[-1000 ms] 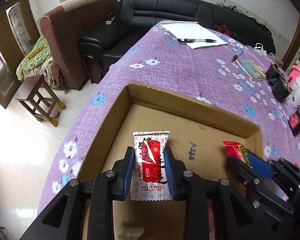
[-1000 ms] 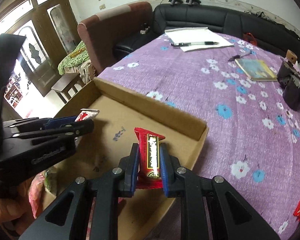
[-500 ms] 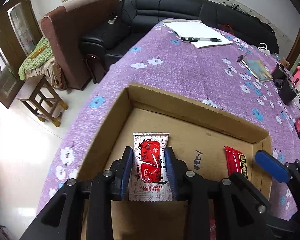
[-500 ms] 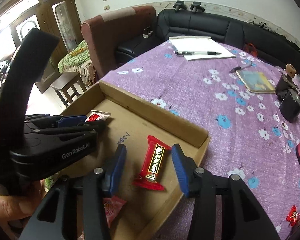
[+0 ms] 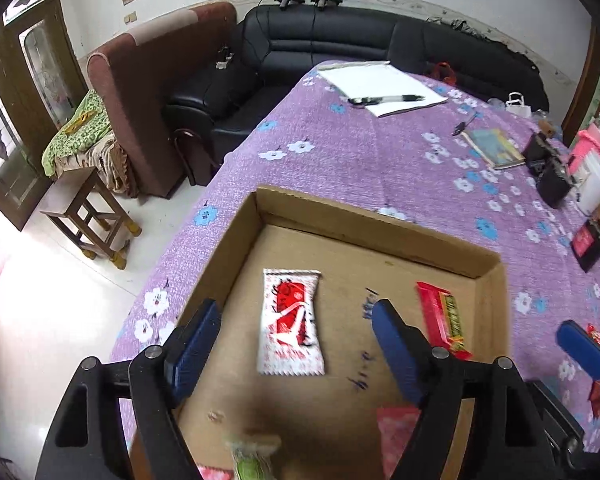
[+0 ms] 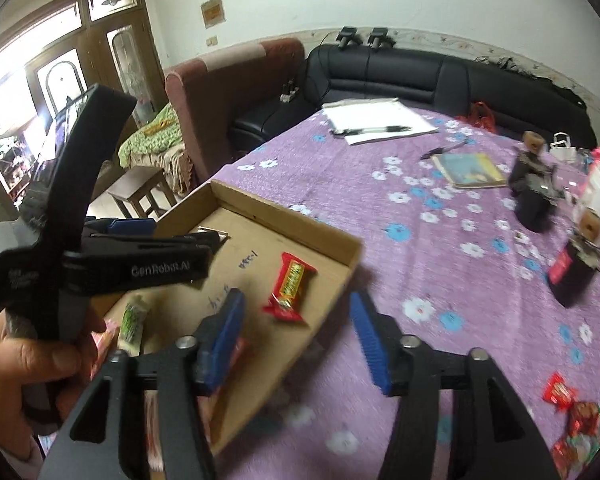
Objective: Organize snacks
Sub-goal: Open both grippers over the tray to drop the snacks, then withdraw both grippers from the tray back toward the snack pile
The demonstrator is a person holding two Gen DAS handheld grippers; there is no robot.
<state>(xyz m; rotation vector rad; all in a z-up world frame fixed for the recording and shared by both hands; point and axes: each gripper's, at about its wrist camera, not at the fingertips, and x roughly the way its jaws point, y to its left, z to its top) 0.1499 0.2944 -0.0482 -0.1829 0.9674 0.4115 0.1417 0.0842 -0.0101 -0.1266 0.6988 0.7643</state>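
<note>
Both tongs' jaws were opening and held nothing. The left gripper [image 5: 296, 344] straddled a white-and-red packet [image 5: 291, 322] lying flat mid-floor of the cardboard box [image 5: 364, 220]; the right gripper [image 6: 296, 334] hung over the box's right edge, near a red bar [image 6: 289, 286]. Only the right wrist view showed loose snacks [image 6: 572, 412] on the tablecloth's near right corner — and the hand [image 6: 28, 364] gripping the left tongs.

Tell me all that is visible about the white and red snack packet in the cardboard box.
The white and red snack packet is a flat, glossy pouch, white with a red printed panel and serrated ends. It lies flat and lengthwise on the floor of the cardboard box, left of a red bar wrapper. The left hand-held gripper frames it; its jaws are opening and the pads do not touch it.
</note>
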